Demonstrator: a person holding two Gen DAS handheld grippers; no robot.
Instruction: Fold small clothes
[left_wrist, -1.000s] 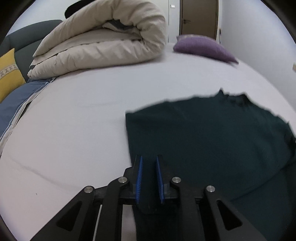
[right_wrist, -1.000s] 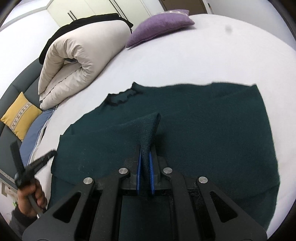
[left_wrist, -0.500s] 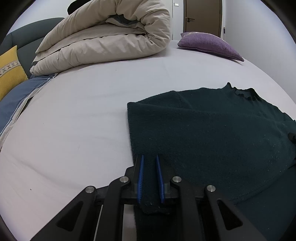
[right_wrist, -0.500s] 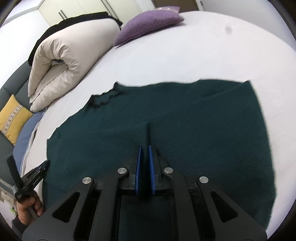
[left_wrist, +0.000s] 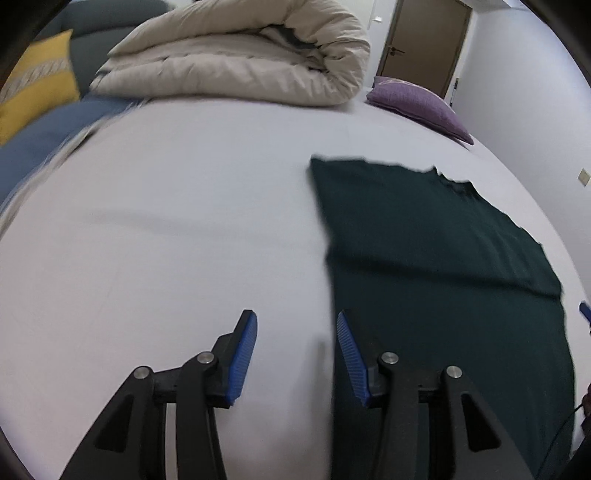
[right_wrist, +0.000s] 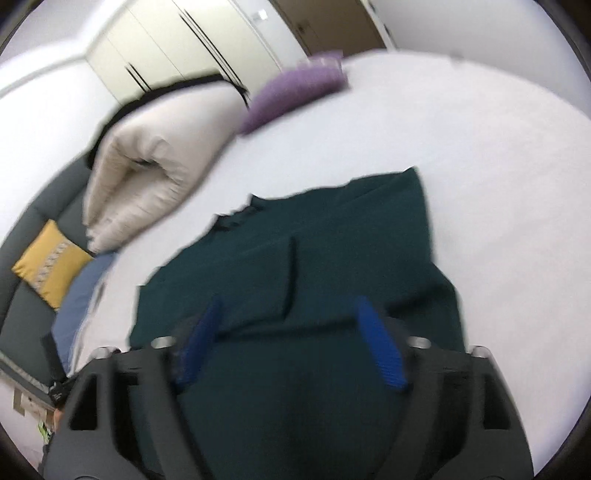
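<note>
Left wrist: gripper (left_wrist: 297, 325) opening, sweater (left_wrist: 436, 266) released

Dark green sweater (left_wrist: 436, 258) reads as a matt, slightly fuzzy knit cloth, lying on a bed (left_wrist: 177, 236) whose white sheet looks smooth, matt cotton-like fabric. Left tongs (left_wrist: 295, 347) show matt black plastic arms with shiny round metal bolts and blue ribbed pads (left_wrist: 242, 358) that look rubbery, and the right tongs (right_wrist: 288, 332), blurred, carry the same black plastic and blue grooved pads. At the back, the rolled beige duvet (left_wrist: 240, 62) is soft, puffy, matt cloth, the purple pillow (left_wrist: 417, 107) a finely textured weave, and the door (left_wrist: 424, 40) smooth brown wood with a faint sheen.
</note>
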